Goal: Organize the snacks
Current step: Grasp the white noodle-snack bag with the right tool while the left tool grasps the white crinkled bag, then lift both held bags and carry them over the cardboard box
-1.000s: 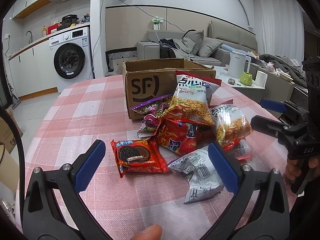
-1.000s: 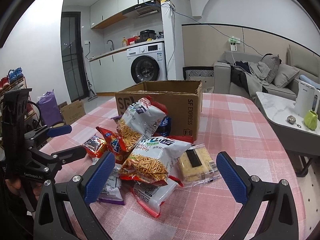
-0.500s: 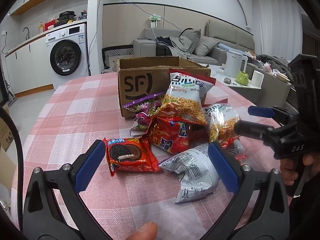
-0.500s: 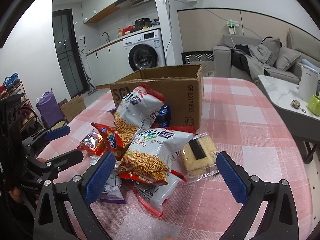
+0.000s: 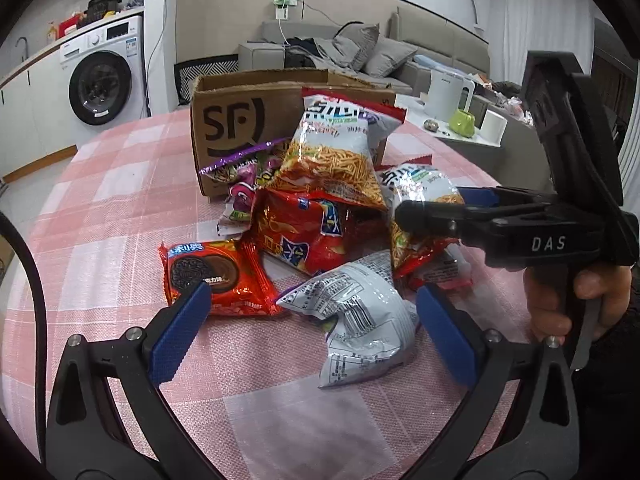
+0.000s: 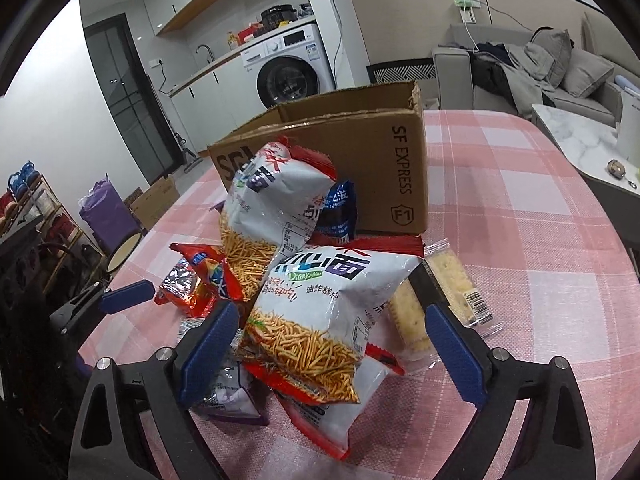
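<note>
A pile of snack bags lies on the pink checked tablecloth [image 5: 120, 184] in front of an open SF cardboard box [image 5: 240, 120]. My left gripper [image 5: 312, 332] is open, its pads either side of a silver bag [image 5: 360, 312], beside a red cookie pack [image 5: 212, 276]. My right gripper [image 6: 332, 344] is open around a white noodle-snack bag [image 6: 320, 320]; it also shows in the left wrist view [image 5: 432, 216]. A second noodle-snack bag [image 6: 272, 216] leans on the box [image 6: 360, 160]. A clear cracker pack [image 6: 452, 300] lies to the right.
A red chip bag [image 5: 304, 236] and a purple bag [image 5: 244, 168] sit mid-pile. A side table [image 5: 460, 136] with a kettle [image 5: 448, 92] stands right of the table. A washing machine [image 5: 104, 76] and a sofa [image 5: 360, 48] stand beyond.
Both grippers have moved forward and down toward the pile. The right gripper now straddles the white noodle-snack bag; the left is closer to the silver bag.
</note>
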### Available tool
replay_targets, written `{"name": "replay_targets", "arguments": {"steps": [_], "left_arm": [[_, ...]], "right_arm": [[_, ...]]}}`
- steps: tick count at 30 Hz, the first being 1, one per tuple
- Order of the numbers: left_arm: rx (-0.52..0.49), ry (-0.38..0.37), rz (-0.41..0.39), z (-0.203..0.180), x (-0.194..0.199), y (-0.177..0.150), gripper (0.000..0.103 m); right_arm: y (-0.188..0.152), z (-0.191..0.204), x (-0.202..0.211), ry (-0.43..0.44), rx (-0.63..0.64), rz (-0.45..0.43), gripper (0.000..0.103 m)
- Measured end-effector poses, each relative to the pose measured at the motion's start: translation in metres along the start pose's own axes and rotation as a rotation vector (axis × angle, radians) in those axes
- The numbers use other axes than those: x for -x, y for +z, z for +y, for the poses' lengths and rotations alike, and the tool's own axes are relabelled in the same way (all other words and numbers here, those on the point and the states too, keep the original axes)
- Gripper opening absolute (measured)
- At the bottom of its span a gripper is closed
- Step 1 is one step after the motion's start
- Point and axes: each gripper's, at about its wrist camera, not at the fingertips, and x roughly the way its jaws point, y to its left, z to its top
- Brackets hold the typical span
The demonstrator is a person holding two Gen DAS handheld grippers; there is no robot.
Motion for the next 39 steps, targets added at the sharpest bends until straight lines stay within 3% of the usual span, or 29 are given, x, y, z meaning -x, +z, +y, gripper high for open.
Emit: {"name": "replay_targets", "arguments": {"steps": [8,14,23,24,26,29,39], "left_arm": [[0.016,-0.032,0.064,0.003,-0.018,0.0,0.1],[-0.009,-0.06,0.098,-0.006,-0.025,0.0,0.087],[0.014,-0.122,0.123,-0.007,-0.03,-0.002,0.072],[0.015,-0.13,0.125,-0.005,-0.031,-0.002,0.068],[0.018,-0.165,0.134,-0.004,-0.032,-0.002,0.049],[0.007,-0.169,0.129,-0.006,-0.024,-0.005,0.044],[-0.007,-0.199,0.09,-0.001,-0.012,-0.002,0.042]], "right_arm": [[0.004,-0.005,-0.017,0.076,-0.048,0.031,0.067],[-0.003,-0.006,-0.011,0.096,-0.055,0.005,0.052],[-0.015,-0.005,0.003,0.112,-0.069,-0.029,0.05],[-0.016,-0.005,0.004,0.115,-0.07,-0.029,0.05],[-0.019,-0.005,0.006,0.122,-0.073,-0.03,0.05],[-0.023,-0.006,0.01,0.125,-0.075,-0.037,0.05],[-0.031,-0.011,0.025,0.122,-0.093,-0.066,0.05]]}}
